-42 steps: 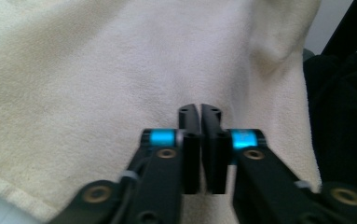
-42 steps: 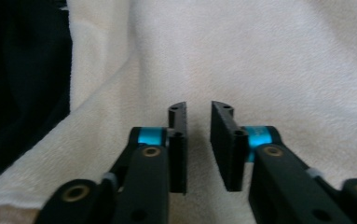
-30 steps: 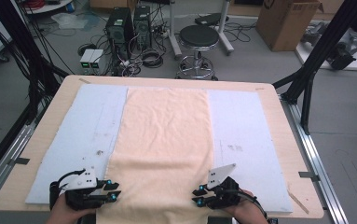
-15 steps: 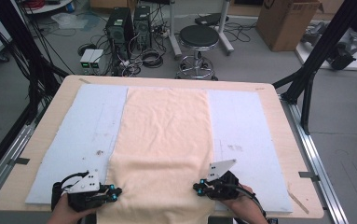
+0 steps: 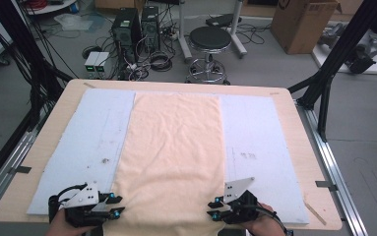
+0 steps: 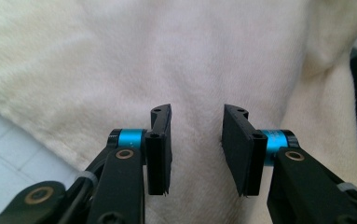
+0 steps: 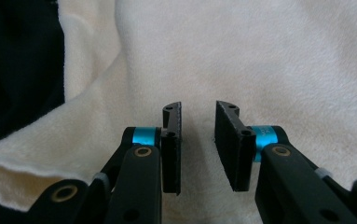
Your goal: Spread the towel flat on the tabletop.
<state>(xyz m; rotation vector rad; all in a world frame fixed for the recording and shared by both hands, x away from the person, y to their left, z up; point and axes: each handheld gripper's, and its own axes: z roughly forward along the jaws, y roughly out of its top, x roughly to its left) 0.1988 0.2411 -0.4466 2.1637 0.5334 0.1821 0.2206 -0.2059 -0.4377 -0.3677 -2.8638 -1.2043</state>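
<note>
A cream towel (image 5: 173,147) lies lengthwise down the middle of a pale blue mat (image 5: 92,142) on the wooden table (image 5: 301,147). My left gripper (image 5: 117,205) sits at the towel's near left corner and points right, over the fabric. My right gripper (image 5: 211,208) sits at the near right corner and points left. In the left gripper view the left gripper (image 6: 198,112) has just been opening, with the towel (image 6: 190,56) under the gap and no fabric pinched. The right gripper (image 7: 198,107) has also just been opening, a little narrower, over the towel (image 7: 260,56), whose near edge is rumpled.
A thin wooden stick (image 5: 316,212) lies at the table's near right edge. Beyond the far edge stand a round stool (image 5: 208,39), computer towers (image 5: 137,24) with cables, and a cardboard box (image 5: 304,19). Black frame legs (image 5: 324,93) flank the table.
Both hands stay at the towel's near corners. Both pairs of jaws stood closer together half a second ago and are now apart.
</note>
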